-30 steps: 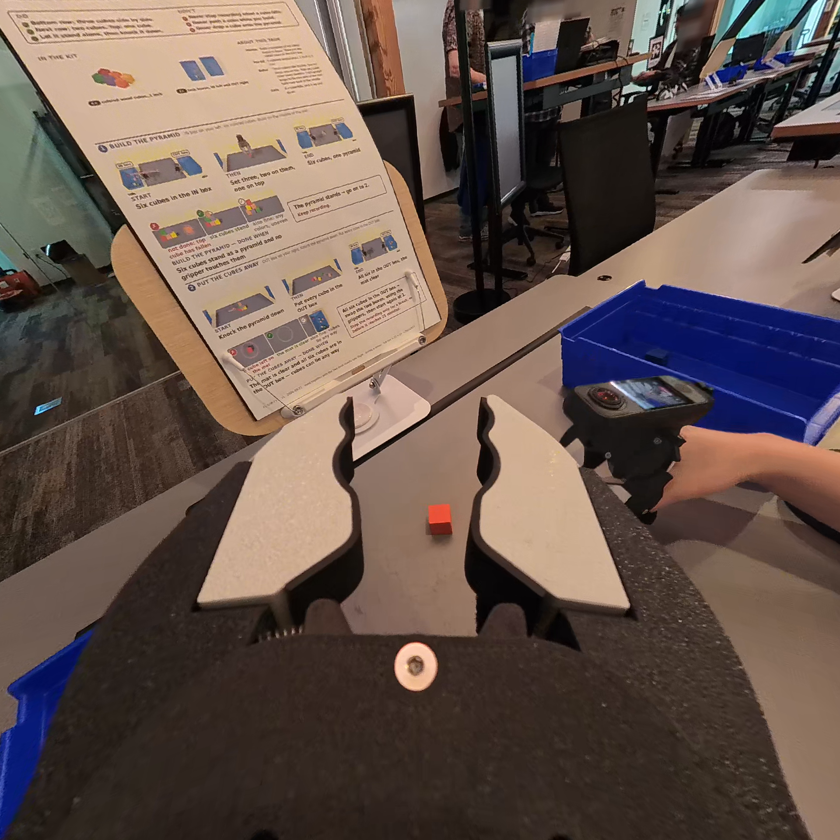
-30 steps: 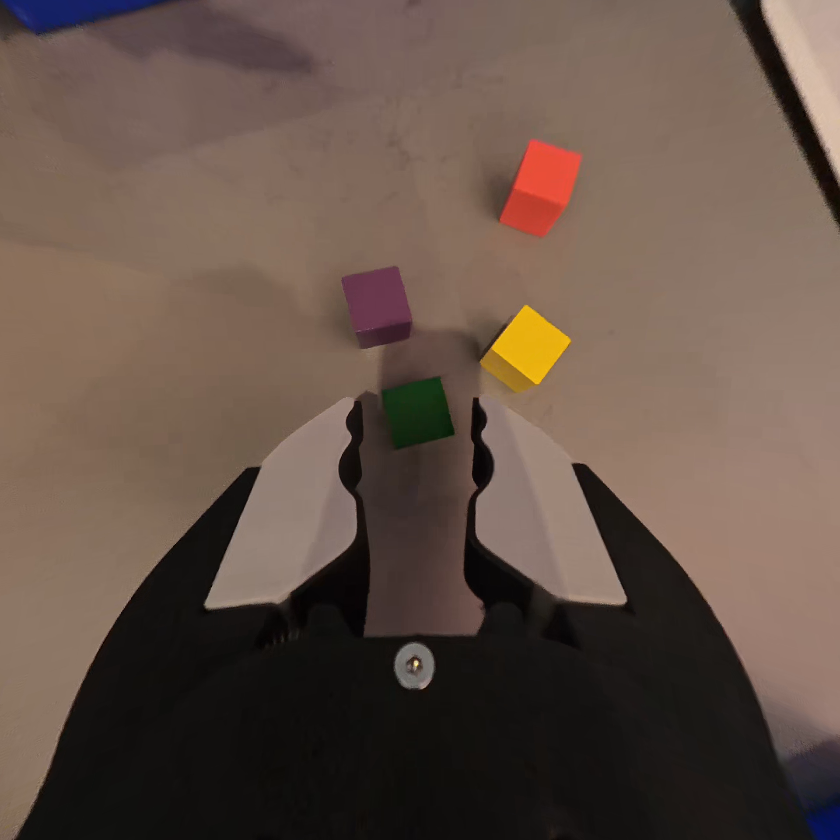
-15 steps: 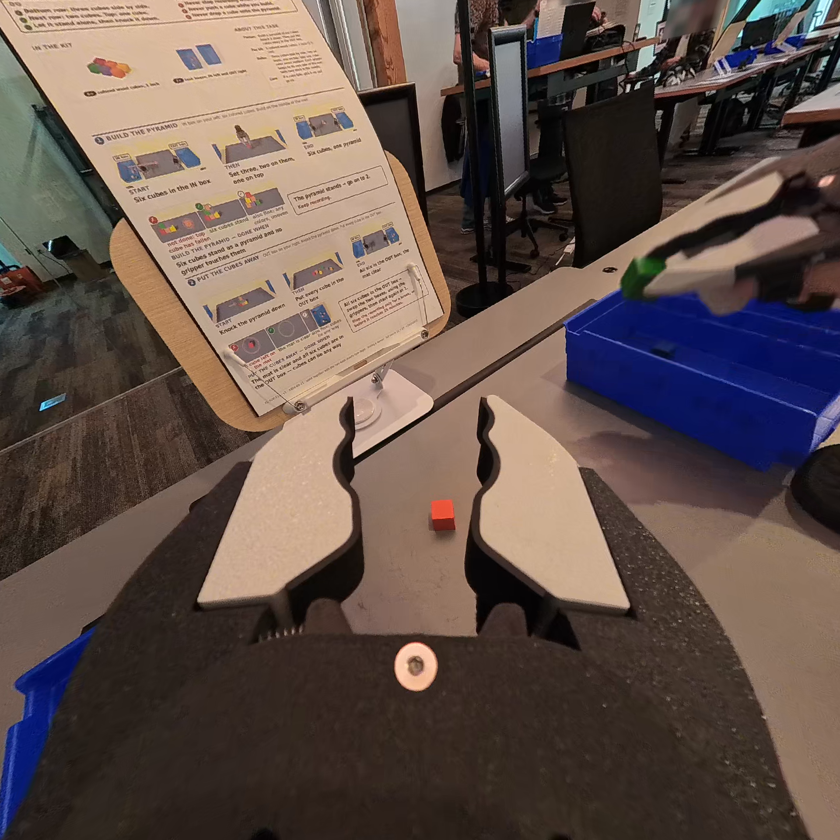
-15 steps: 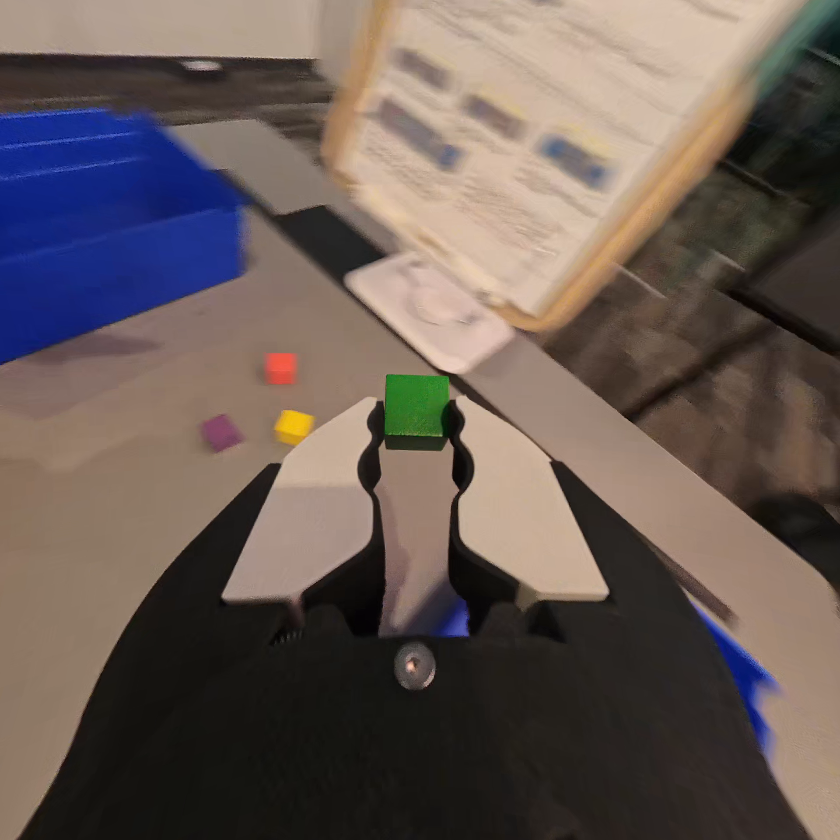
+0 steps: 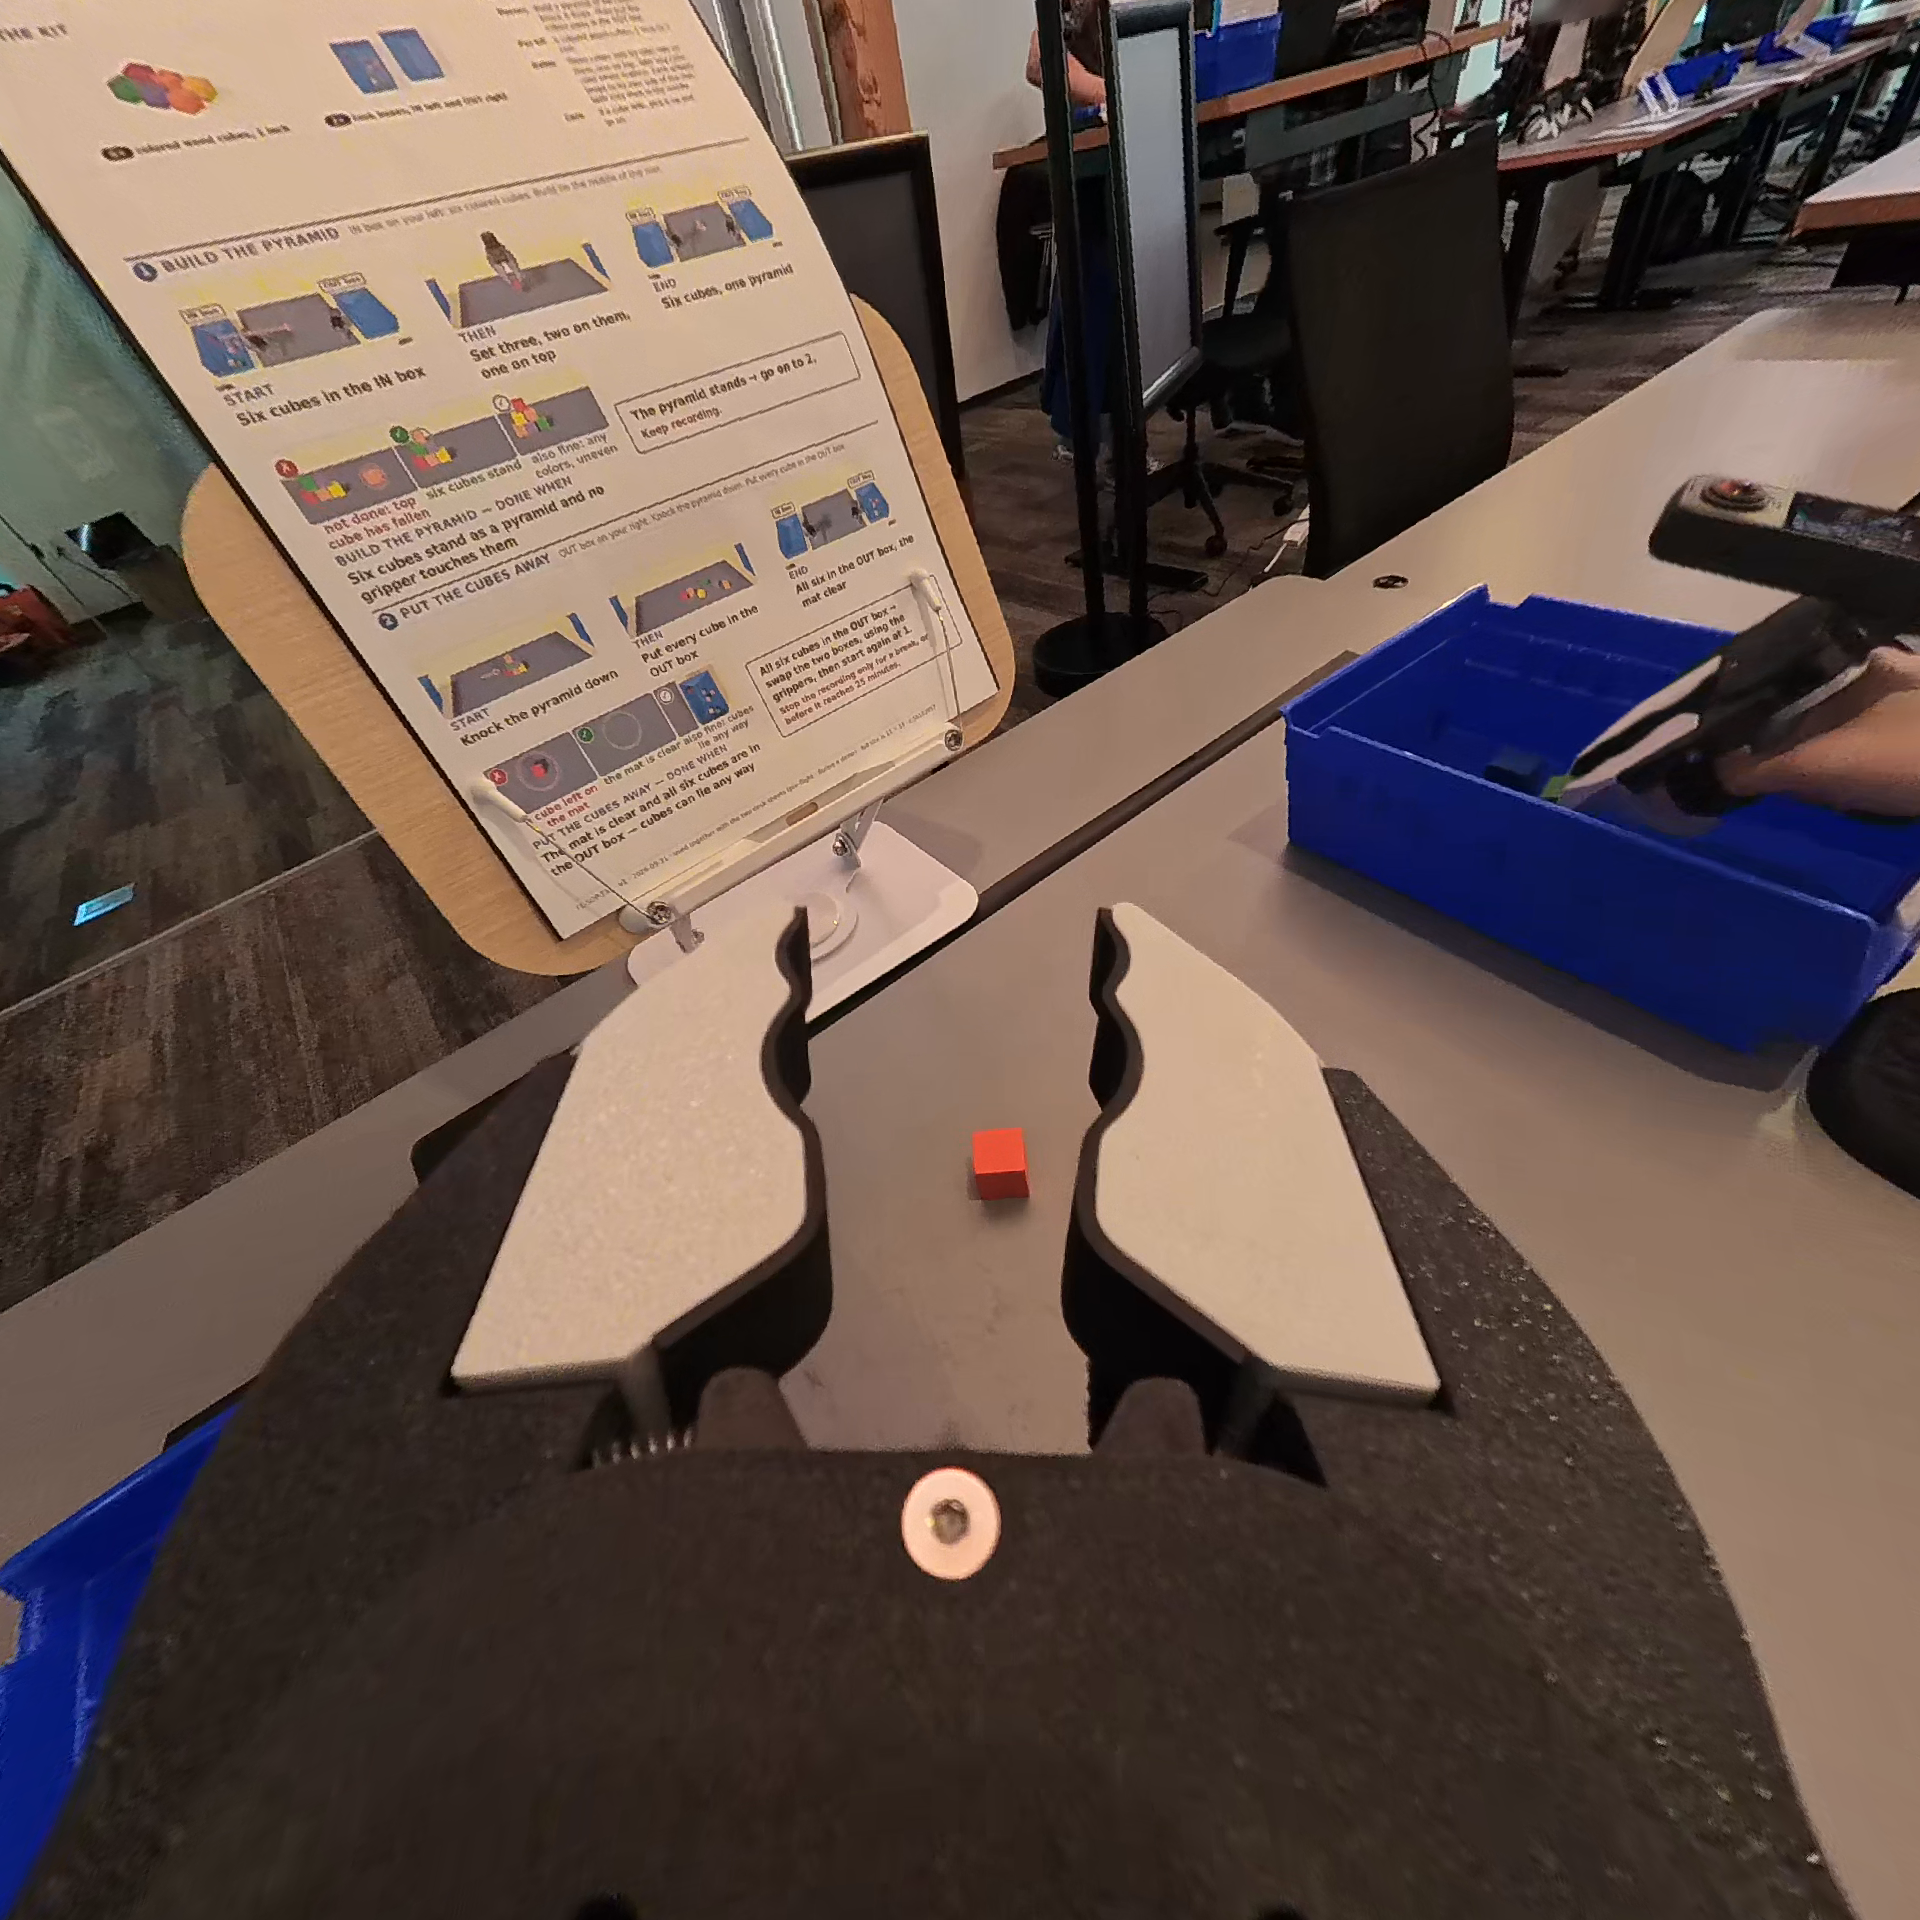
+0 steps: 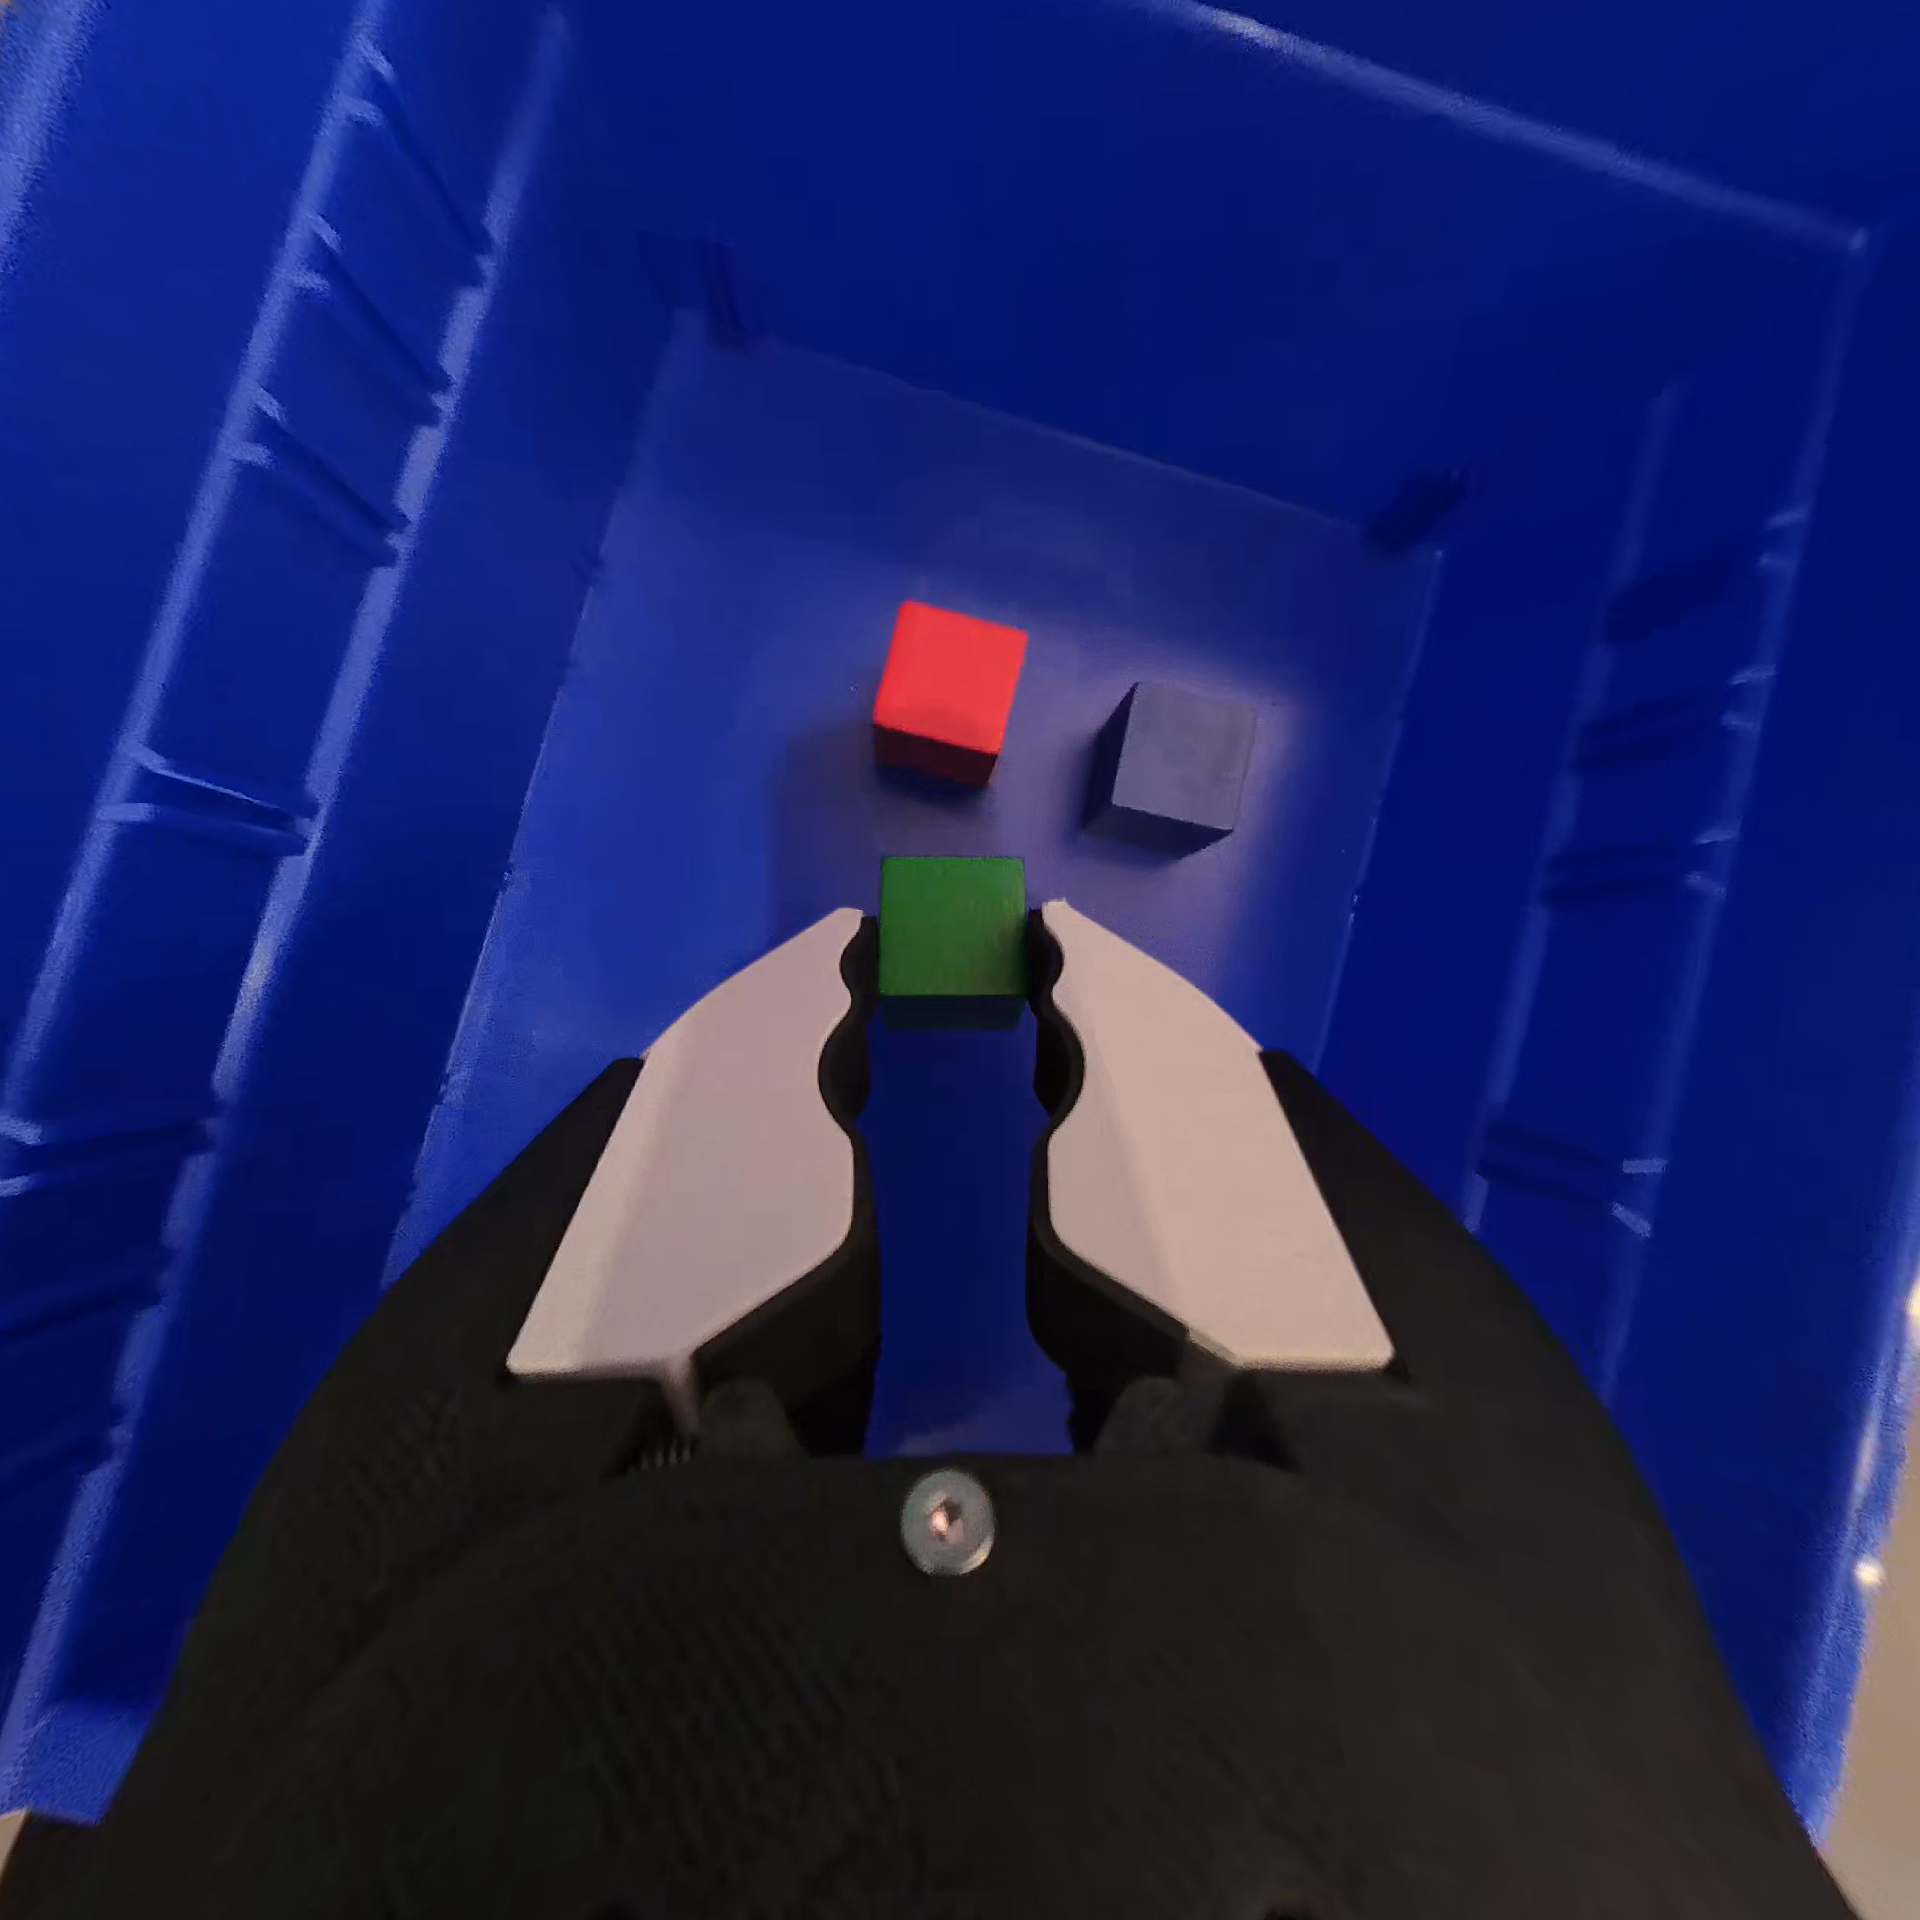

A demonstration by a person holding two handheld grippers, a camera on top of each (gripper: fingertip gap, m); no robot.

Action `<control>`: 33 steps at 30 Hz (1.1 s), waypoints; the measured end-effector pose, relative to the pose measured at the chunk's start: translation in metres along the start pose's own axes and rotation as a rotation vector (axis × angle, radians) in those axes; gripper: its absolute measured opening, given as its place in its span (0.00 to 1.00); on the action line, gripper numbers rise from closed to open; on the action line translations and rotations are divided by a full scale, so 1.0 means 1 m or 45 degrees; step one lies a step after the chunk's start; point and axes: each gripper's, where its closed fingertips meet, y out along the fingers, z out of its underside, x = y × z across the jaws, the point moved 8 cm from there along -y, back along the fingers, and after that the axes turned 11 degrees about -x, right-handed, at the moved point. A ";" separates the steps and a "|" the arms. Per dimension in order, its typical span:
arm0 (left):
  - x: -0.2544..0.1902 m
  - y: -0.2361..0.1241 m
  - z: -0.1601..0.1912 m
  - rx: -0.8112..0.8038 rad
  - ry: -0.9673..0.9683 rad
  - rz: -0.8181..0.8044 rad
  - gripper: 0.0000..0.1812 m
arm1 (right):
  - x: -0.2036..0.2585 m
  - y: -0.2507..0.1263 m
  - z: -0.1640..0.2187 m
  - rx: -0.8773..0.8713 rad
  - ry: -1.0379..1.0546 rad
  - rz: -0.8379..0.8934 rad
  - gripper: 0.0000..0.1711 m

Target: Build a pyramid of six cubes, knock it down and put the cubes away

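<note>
I am lowering my right gripper (image 6: 951, 920), clamping the small green wooden cube (image 6: 951, 925), into the blue plastic bin (image 6: 312, 520) (red cube (image 6: 951, 686) at twelve o'clock), and releasing comes next.

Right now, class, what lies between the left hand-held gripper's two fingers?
In the left wrist view, only an orange cube on the bare grey table, untouched.

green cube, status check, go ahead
Right gripper shut on green cube over blue bin. Left gripper open, idle. Red cube, blue cube below, drop spot clear.

Left wrist cam: low over table (image 5: 1558, 1195), facing instruction board (image 5: 499, 436). Right wrist cam: close, looking down into blue bin (image 6: 1714, 727). Shared: that bin (image 5: 1558, 894).
</note>
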 end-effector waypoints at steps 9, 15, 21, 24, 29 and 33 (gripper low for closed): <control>-0.001 0.001 0.000 -0.002 0.010 -0.005 0.29 | 0.022 -0.042 -0.041 -0.315 -0.063 -0.062 0.30; -0.001 -0.001 -0.001 -0.003 0.010 -0.009 0.29 | 0.177 -0.071 -0.098 -0.475 -0.530 -0.440 0.30; -0.001 -0.006 -0.004 -0.023 0.021 -0.001 0.29 | 0.306 0.007 -0.064 -0.241 -0.939 -0.880 0.30; 0.003 -0.010 -0.006 -0.038 0.010 -0.009 0.29 | 0.328 0.039 -0.054 -0.210 -1.036 -0.884 0.29; 0.010 -0.014 -0.008 -0.057 -0.013 -0.026 0.28 | 0.333 0.056 -0.050 -0.098 -0.901 -1.011 0.17; 0.011 -0.016 -0.008 -0.062 -0.013 -0.030 0.28 | 0.321 0.022 -0.065 -0.227 -0.820 -1.038 0.17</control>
